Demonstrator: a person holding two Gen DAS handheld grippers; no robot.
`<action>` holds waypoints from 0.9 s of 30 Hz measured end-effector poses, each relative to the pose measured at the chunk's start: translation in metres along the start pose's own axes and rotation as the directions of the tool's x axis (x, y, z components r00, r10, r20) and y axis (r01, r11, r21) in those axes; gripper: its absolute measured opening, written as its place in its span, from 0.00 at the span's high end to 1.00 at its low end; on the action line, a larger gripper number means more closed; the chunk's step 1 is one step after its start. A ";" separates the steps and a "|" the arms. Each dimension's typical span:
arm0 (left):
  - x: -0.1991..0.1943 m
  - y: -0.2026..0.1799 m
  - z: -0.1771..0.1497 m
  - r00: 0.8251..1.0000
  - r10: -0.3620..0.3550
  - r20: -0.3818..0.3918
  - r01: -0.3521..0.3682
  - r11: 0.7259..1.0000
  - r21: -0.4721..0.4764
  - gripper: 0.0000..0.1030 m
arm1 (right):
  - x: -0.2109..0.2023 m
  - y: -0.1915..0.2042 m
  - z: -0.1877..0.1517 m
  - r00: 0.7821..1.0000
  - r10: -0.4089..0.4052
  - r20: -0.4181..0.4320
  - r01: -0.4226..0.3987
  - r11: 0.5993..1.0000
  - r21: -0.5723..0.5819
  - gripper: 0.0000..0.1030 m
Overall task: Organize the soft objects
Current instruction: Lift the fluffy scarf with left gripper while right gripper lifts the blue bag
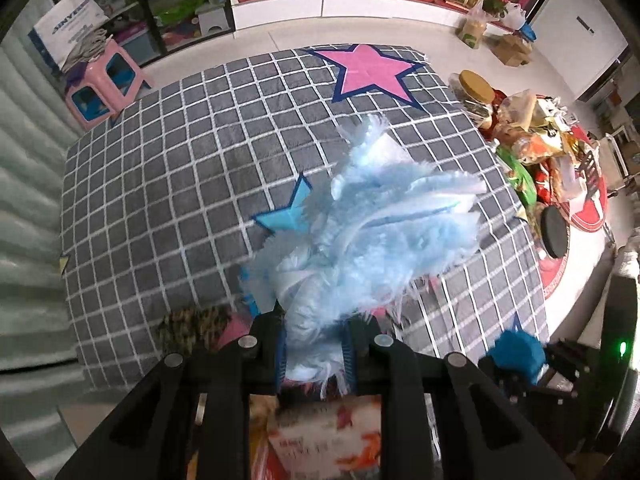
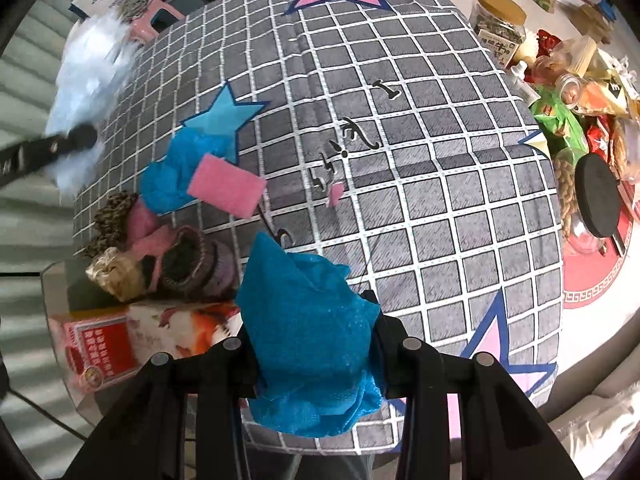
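1. Here, left wrist view: the left gripper (image 1: 314, 346) has its jaws clamped on a pale blue fluffy cloth (image 1: 372, 236), which fans out beyond the fingertips above the checked blanket (image 1: 180, 168).
2. Right wrist view: the right gripper (image 2: 316, 344) has its jaws clamped on a blue cloth (image 2: 308, 344); a pink sponge (image 2: 226, 190) lies beyond the jaws, to the left.

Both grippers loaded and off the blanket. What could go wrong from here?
1. The left gripper pinches only the base of the fluffy light-blue cloth; the loose bulk may drag or slip out.
2. The right gripper holds a bunched blue cloth that hangs below the fingers and could snag the pile by the box.
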State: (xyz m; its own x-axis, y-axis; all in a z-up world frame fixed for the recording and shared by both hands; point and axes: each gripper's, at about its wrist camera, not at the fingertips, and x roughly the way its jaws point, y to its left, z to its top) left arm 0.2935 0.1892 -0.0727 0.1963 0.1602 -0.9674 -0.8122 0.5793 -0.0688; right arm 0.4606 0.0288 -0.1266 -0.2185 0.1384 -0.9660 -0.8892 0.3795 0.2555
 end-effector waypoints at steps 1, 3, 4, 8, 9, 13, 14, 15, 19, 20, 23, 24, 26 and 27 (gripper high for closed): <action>-0.004 0.000 -0.007 1.000 -0.002 0.000 0.002 1.000 -0.001 0.77 | 0.005 0.008 0.004 1.000 0.003 -0.001 -0.003 1.000 -0.002 0.61; -0.014 -0.001 -0.020 1.000 -0.013 0.004 0.013 1.000 -0.009 0.77 | 0.000 0.016 0.000 1.000 0.006 0.002 -0.006 1.000 -0.013 0.61; -0.019 -0.001 -0.027 1.000 -0.019 0.009 0.019 1.000 -0.013 0.77 | -0.003 0.019 -0.003 1.000 0.008 0.006 -0.007 1.000 -0.017 0.61; -0.040 -0.002 -0.050 0.999 -0.030 0.028 0.030 0.999 -0.028 0.77 | -0.011 0.034 -0.011 1.000 0.018 0.016 -0.018 0.999 -0.035 0.61; -0.045 -0.001 -0.055 0.999 -0.033 0.033 0.035 0.999 -0.035 0.77 | -0.014 0.038 -0.014 1.000 0.022 0.017 -0.021 0.999 -0.041 0.61; -0.061 0.002 -0.074 0.998 -0.031 0.053 0.034 0.998 -0.053 0.77 | -0.025 0.054 -0.022 0.999 0.023 0.031 -0.021 0.997 -0.071 0.61; -0.065 0.004 -0.079 0.998 -0.032 0.057 0.036 0.997 -0.062 0.76 | -0.028 0.058 -0.024 0.999 0.024 0.035 -0.021 0.997 -0.079 0.61; -0.069 0.006 -0.084 0.998 -0.032 0.062 0.037 0.997 -0.071 0.76 | -0.031 0.062 -0.027 0.999 0.025 0.039 -0.022 0.996 -0.086 0.61; -0.082 0.017 -0.101 0.996 -0.025 0.083 0.034 0.994 -0.101 0.76 | -0.040 0.080 -0.032 0.998 0.028 0.052 -0.022 0.992 -0.121 0.61; -0.085 0.019 -0.103 0.996 -0.023 0.087 0.033 0.994 -0.108 0.76 | -0.042 0.086 -0.033 0.998 0.027 0.056 -0.020 0.991 -0.131 0.61; -0.094 0.031 -0.113 0.994 -0.019 0.104 0.033 0.990 -0.138 0.76 | -0.045 0.101 -0.036 0.998 0.030 0.060 -0.020 0.987 -0.159 0.61; -0.097 0.035 -0.117 0.994 -0.015 0.112 0.032 0.988 -0.149 0.76 | -0.046 0.107 -0.037 0.998 0.029 0.062 -0.018 0.985 -0.171 0.61; -0.104 0.044 -0.123 0.992 -0.008 0.127 0.030 0.985 -0.170 0.76 | -0.048 0.118 -0.038 0.997 0.029 0.067 -0.016 0.981 -0.196 0.61; -0.107 0.048 -0.126 0.991 -0.005 0.133 0.029 0.983 -0.181 0.76 | -0.049 0.125 -0.039 0.997 0.031 0.069 -0.015 0.978 -0.210 0.61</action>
State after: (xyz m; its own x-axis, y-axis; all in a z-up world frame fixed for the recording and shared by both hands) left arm 0.1638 0.0989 -0.0032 0.2714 0.2625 -0.9260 -0.8922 0.4295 -0.1397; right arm 0.3447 0.0338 -0.0486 -0.2174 0.2127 -0.9526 -0.9504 0.1765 0.2563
